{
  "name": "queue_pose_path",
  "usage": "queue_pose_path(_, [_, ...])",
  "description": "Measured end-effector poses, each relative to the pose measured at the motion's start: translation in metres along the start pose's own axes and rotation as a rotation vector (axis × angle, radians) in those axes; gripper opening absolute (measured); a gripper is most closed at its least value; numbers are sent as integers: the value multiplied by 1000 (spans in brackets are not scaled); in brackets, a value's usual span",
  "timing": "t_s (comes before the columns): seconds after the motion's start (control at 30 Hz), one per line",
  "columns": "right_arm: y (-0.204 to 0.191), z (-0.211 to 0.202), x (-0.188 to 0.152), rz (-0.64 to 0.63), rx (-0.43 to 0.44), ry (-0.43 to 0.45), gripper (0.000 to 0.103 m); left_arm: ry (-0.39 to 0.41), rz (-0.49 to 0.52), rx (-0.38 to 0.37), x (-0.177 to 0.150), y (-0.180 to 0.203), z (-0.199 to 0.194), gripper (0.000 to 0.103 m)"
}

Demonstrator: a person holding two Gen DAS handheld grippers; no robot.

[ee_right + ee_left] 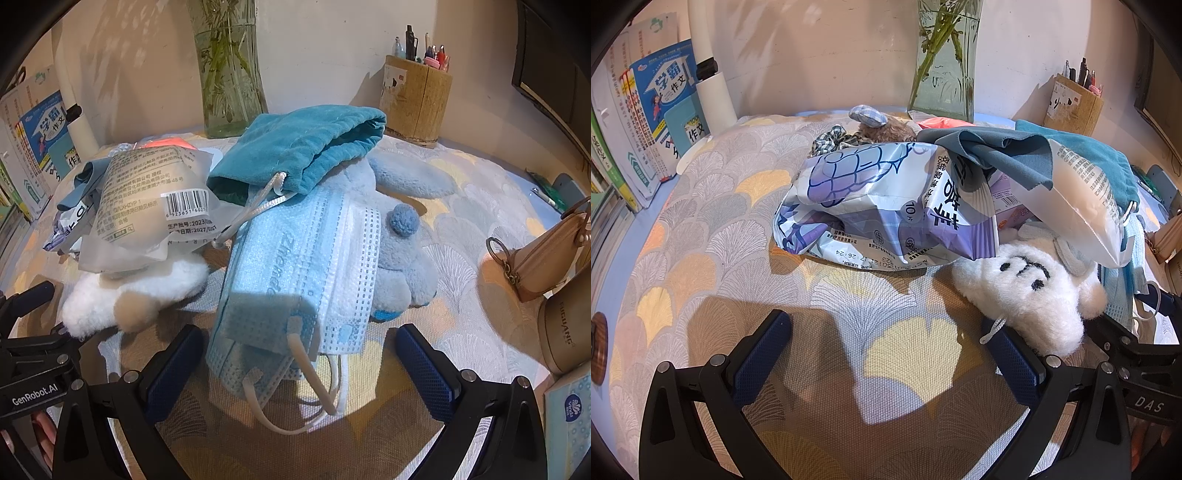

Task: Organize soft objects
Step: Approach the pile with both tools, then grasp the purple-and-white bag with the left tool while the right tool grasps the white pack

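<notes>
Both tongs stand spread wide and hold nothing, low over the counter (701, 236) with its fan-patterned cloth. From the left tongs (894, 354), bare cloth lies between the pads, and a white plush toy (1034, 288) with a stitched face sits at about 2 o'clock, its fur just beside the right pad. Farther out at 12 o'clock lies a crumpled purple-and-white packet (871, 206), with a grey-blue cloth (1008, 151) draped over its top; only this view shows that packet's printed front and the checked scrunchie (831, 142) behind it. From the right tongs (299, 365), a stack of pale blue face masks (295, 266) lies at 12 o'clock, their ear loops trailing between the pads. A teal drawstring pouch (306, 147) rests on top, and a blue-grey plush toy (402, 251) shows behind them at 1 o'clock, seen only here. A glass vase (229, 74) stands at 11 o'clock, a pen holder (417, 99) at 1 o'clock.
</notes>
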State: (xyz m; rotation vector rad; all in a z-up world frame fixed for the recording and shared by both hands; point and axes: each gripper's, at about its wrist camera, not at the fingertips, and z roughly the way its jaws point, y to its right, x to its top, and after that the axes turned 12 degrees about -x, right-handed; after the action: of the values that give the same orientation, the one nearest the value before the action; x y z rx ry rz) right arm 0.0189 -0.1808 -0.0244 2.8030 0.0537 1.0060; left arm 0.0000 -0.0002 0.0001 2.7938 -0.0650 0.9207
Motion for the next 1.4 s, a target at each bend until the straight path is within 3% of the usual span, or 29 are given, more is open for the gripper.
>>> queue_pose_path(0.47, [5,-13,-18,-14,14,-4,103,-2,0,0,-1,0,-1,103])
queue_pose_path(0.67, [10,-25,-33,-11,25,-10,103,-33,59,-51,-31,0,-22,103])
queue_pose_path(0.77, [18,-36,-48,-14,84,6,103,-66,112,-74,-42,-4,-37,103])
queue_pose_path(0.83, [30,-46,-52,23,192,42,103,-77,115,-57,-39,-11,-44,103])
queue_pose_path(0.9, [39,-54,-49,57,257,92,103,-30,118,-11,-24,-17,-54,103])
queue_pose_path(0.97, [37,-62,-39,32,244,147,102,34,140,3,-2,-20,-62,103])
queue_pose_path(1.03, [24,-74,-22,-34,214,216,99,47,146,-23,18,-23,-60,103])
queue_pose_path(1.13, [4,-83,7,-105,237,270,90,61,120,-147,46,-35,-49,103])
queue_pose_path(1.17, [-3,-83,16,-110,263,270,87,51,96,-200,55,-41,-39,103])
queue_pose_path(1.23, [-19,-73,34,-124,299,252,86,12,68,-234,64,-47,-20,103])
queue_pose_path(1.33, [-41,-50,53,-133,237,215,78,7,35,-288,67,-52,1,103])
queue_pose_path(1.4, [-42,-33,58,-94,268,184,70,15,3,-366,62,-55,11,103])
